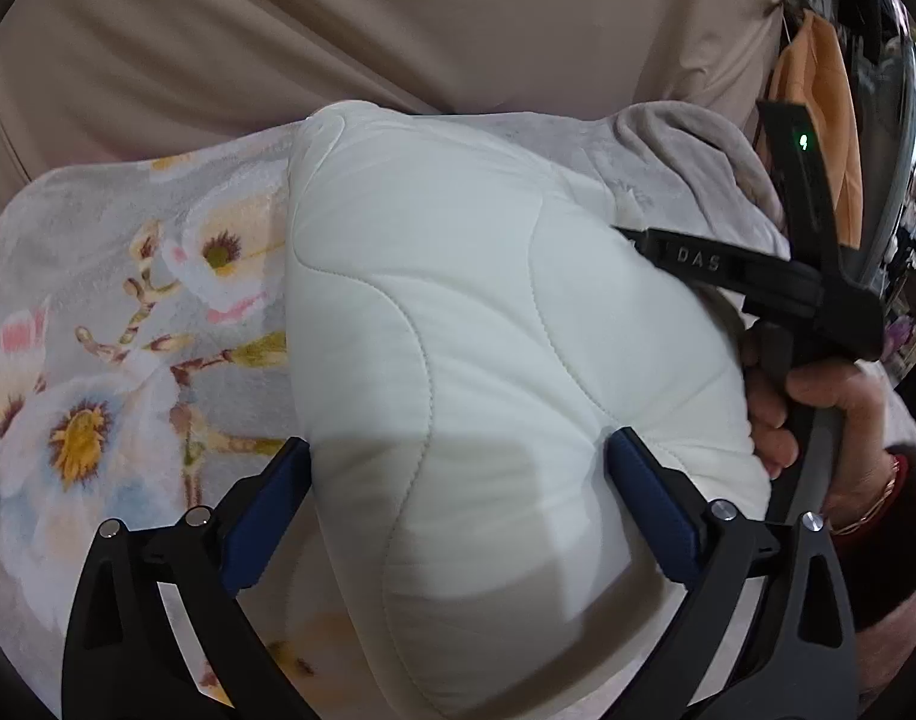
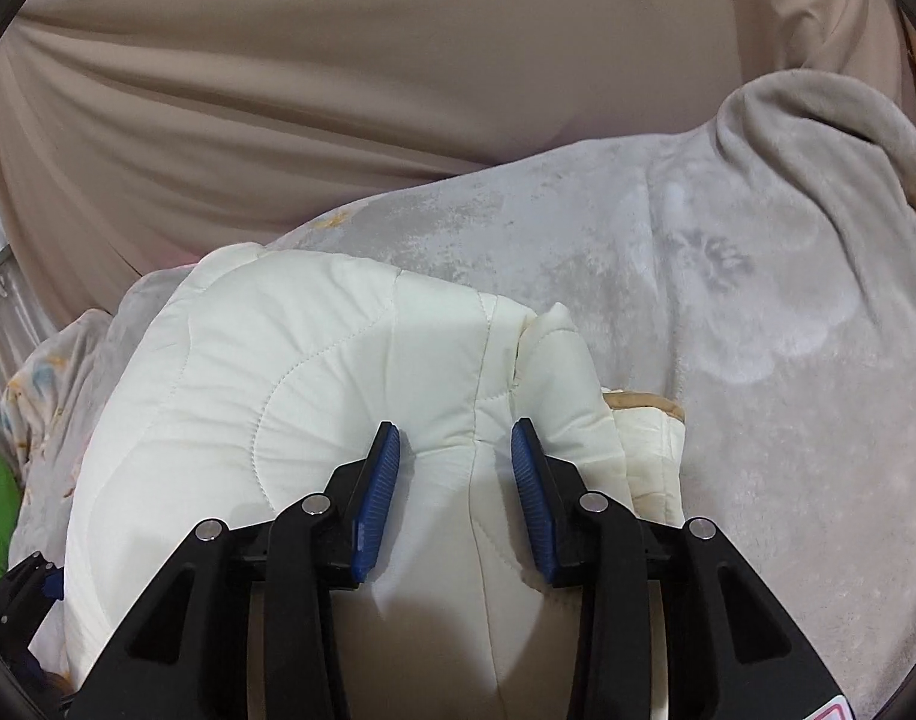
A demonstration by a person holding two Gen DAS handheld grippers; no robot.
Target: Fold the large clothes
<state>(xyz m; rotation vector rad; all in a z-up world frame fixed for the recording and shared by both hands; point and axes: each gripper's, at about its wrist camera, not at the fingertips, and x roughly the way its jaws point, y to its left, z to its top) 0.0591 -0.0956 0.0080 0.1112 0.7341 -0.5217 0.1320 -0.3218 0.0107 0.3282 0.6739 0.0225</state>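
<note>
A white quilted garment (image 1: pixel 458 360), bundled thick, was seen lying on a grey floral blanket (image 1: pixel 98 360) near its back edge, w/ a beige sheet (image 1: pixel 338 30) behind. The left gripper (image 1: pixel 458 480) was held w/ fingers (image 1: pixel 266 516) wide apart, straddling the bundle. The right gripper (image 2: pixel 456 480) was pressed onto the bundle's seam, fingers (image 2: pixel 377 480) partly apart; a firm clamp couldn't be confirmed.

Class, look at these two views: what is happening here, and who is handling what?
A person holding a gripper in each hand is folding a thick white quilted garment on a floral fleece blanket. The left gripper straddles the padded bundle with its jaws wide apart. The right gripper pinches a ridge of the fabric near a seam, jaws partly closed. The garment is already bunched into a compact fold.
</note>
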